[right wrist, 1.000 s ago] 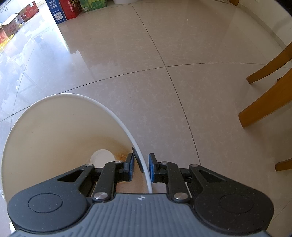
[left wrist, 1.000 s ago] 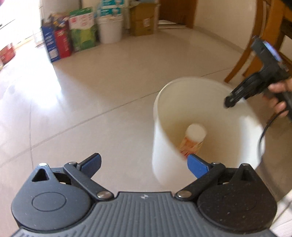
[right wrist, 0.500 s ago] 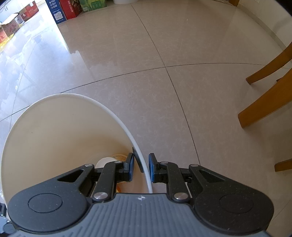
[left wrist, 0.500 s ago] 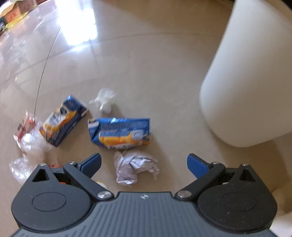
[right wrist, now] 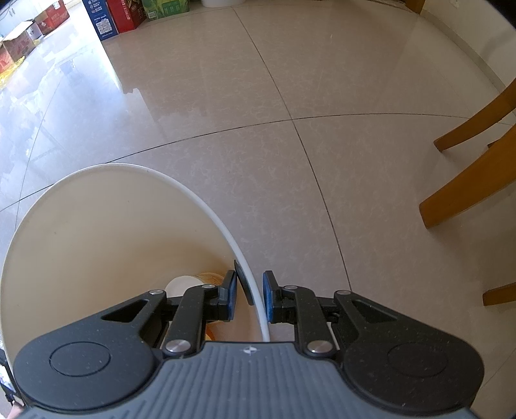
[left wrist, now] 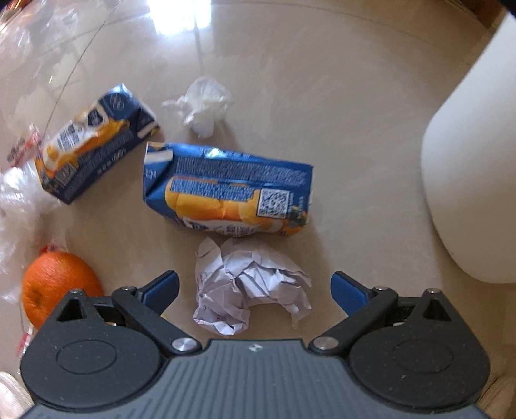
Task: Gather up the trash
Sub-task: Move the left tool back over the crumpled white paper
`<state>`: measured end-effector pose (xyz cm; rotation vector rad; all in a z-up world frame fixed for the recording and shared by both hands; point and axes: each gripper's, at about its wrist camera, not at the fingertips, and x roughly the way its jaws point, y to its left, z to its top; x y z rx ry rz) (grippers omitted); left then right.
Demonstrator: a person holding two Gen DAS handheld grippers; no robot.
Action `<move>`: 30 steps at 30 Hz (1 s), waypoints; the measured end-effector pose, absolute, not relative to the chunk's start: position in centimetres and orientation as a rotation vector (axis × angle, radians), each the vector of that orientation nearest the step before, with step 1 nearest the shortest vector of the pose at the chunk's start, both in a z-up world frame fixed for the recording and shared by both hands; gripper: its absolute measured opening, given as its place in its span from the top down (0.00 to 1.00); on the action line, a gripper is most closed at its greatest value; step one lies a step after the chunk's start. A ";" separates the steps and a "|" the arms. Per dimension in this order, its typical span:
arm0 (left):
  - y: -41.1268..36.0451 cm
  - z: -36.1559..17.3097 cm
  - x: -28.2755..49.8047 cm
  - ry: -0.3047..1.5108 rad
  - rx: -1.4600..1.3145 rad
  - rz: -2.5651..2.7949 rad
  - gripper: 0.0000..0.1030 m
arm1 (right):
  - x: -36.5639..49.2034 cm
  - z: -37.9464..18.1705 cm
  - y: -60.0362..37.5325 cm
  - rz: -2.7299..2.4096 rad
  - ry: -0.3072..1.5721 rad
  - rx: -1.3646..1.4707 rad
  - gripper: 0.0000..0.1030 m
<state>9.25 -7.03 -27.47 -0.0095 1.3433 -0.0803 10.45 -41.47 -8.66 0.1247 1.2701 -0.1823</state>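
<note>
With my right tool [right wrist: 250, 296] clenched on the rim of the white plastic bin [right wrist: 206, 206], my released left tool [left wrist: 254, 288] hovers over the crumpled white paper ball [left wrist: 248, 287] beside the bin, needing only descent and closure.

White bin [left wrist: 477, 180] is running off the right edge in left wrist view. Clear plastic wrap [left wrist: 19, 199] at left is blurring, cut by frame. Orange [left wrist: 58, 283] is partly hiding behind gripper body. In right wrist view, cup [right wrist: 187, 285] in bin is mostly hiding behind the linkage; box labels [right wrist: 103, 19] too small to read.
</note>
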 end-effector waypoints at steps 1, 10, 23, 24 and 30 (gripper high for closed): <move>-6.9 -27.8 9.3 1.351 -0.016 -0.069 0.03 | 10.4 -8.7 -41.4 -0.182 1.269 0.122 0.80; -6.9 -29.5 9.8 1.363 -0.014 0.017 0.02 | 10.3 -8.7 -41.2 -0.184 1.266 0.114 0.80; -6.8 -28.7 9.1 1.337 -0.029 0.038 0.30 | 10.4 -8.7 -40.8 -0.182 1.266 0.102 0.80; -6.9 -28.7 9.2 1.339 -0.028 0.035 0.34 | 10.4 -8.7 -40.9 -0.182 1.265 0.100 0.80; -7.0 -28.2 8.7 1.361 -0.029 0.020 0.44 | 10.4 -8.8 -40.9 -0.182 1.267 0.106 0.80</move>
